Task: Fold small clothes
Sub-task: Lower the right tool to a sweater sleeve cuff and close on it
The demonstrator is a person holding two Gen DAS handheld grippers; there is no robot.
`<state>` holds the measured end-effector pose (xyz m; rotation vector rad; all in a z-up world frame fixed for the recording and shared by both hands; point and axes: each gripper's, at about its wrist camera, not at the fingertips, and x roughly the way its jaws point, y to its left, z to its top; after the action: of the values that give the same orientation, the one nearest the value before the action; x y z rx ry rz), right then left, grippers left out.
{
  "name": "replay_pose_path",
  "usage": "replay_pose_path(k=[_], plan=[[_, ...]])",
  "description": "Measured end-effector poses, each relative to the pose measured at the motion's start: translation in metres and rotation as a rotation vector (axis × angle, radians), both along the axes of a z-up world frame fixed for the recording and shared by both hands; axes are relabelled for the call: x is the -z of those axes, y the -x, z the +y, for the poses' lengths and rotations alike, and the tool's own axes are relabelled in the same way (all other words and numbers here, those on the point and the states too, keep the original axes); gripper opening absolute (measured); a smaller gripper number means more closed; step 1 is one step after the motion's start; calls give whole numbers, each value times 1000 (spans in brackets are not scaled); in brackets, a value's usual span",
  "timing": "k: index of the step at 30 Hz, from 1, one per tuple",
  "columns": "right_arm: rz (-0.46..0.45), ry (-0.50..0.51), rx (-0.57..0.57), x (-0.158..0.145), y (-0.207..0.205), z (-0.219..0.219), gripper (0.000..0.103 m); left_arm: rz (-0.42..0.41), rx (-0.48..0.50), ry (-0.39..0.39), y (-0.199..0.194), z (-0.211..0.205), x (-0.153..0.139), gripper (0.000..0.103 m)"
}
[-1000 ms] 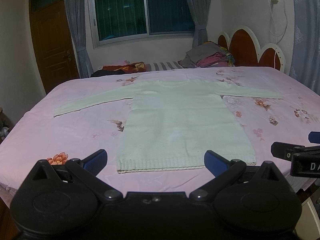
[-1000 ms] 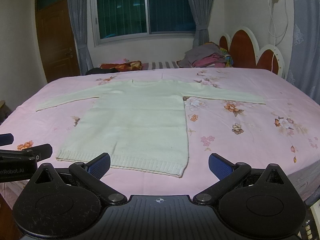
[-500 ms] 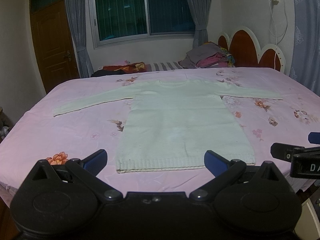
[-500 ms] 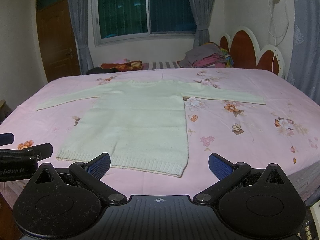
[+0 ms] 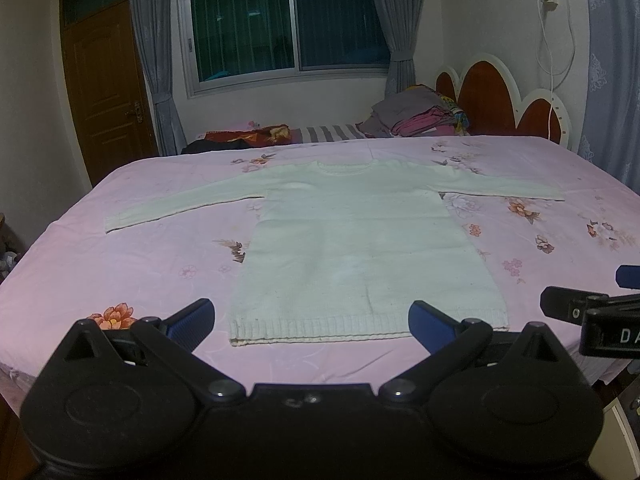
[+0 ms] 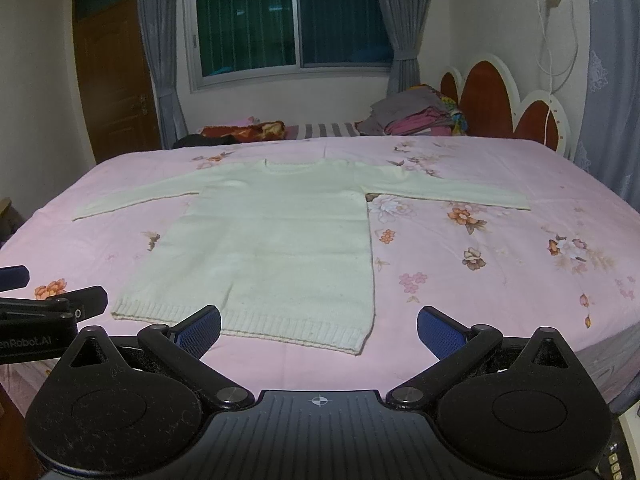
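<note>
A pale cream long-sleeved knit sweater [image 5: 360,240] lies flat on the pink floral bed, sleeves spread wide, ribbed hem toward me; it also shows in the right wrist view [image 6: 272,240]. My left gripper [image 5: 311,322] is open and empty, hovering just before the hem's middle. My right gripper [image 6: 319,330] is open and empty, near the hem's right corner. Each gripper shows at the edge of the other's view: the right one [image 5: 592,312], the left one [image 6: 48,308].
The pink flowered bedsheet [image 5: 120,264] covers a wide bed. A pile of folded clothes [image 5: 416,116] and dark garments [image 5: 240,138] lie at the far side by the red headboard [image 5: 492,100]. A wooden door [image 5: 104,84] stands at the left, under-window wall behind.
</note>
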<state>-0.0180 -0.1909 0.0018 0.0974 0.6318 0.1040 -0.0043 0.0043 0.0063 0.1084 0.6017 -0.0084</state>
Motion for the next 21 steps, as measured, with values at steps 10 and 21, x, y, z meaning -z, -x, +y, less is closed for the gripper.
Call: replay_pose_path(k=[10,21], plan=[[6,-26,29,6,-14,-4,103,-52,-3,-26,-5,-6,4,103],[4,-9,63,8,-78,-1,103,-91,54,-41,-76,-8,12,103]])
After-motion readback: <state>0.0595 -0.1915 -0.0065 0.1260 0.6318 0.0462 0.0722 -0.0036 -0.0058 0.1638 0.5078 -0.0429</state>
